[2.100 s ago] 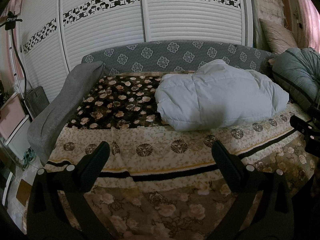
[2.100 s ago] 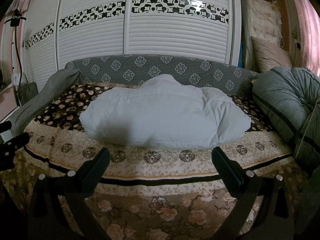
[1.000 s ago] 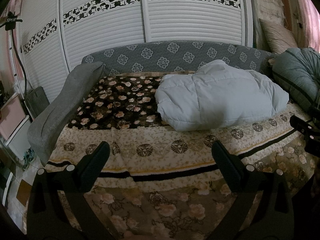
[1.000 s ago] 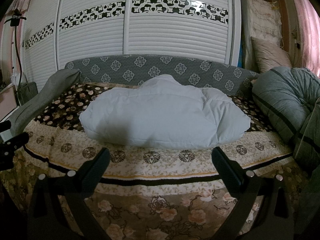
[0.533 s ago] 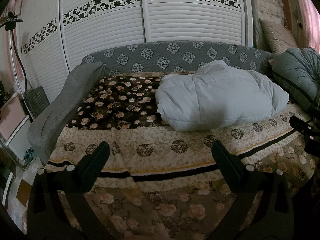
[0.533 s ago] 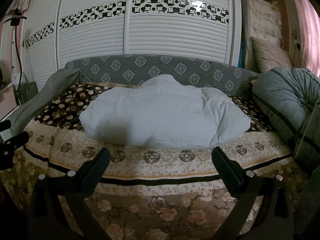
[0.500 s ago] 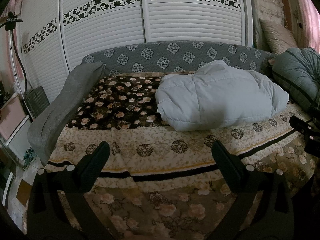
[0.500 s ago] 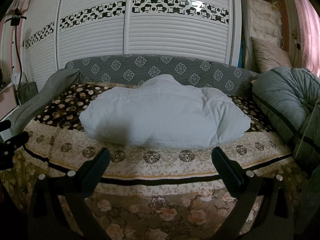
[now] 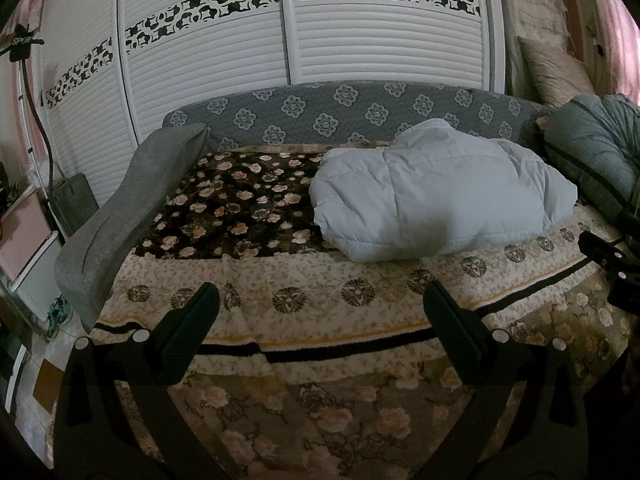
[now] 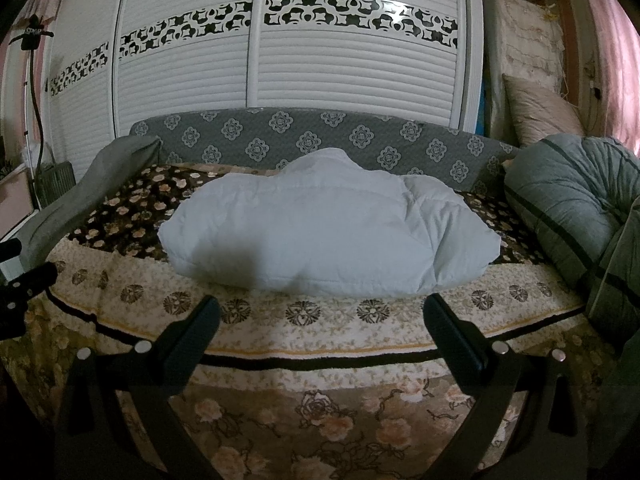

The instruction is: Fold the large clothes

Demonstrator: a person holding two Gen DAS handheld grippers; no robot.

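Observation:
A pale blue puffy quilted garment (image 9: 436, 196) lies bunched on a bed with a floral blanket (image 9: 280, 280). In the left wrist view it sits right of centre; in the right wrist view the garment (image 10: 328, 236) lies straight ahead. My left gripper (image 9: 320, 312) is open and empty, held above the bed's near edge, well short of the garment. My right gripper (image 10: 320, 316) is open and empty, just in front of the garment's near edge. The right gripper's tip shows at the right edge of the left wrist view (image 9: 604, 252).
A grey cover (image 9: 116, 216) drapes the bed's left end. A grey-green quilt (image 10: 580, 208) is piled at the right end. A patterned grey backrest (image 10: 320, 140) and white louvred wardrobe doors (image 10: 280, 60) stand behind. A floor with shoes (image 9: 52, 312) lies left.

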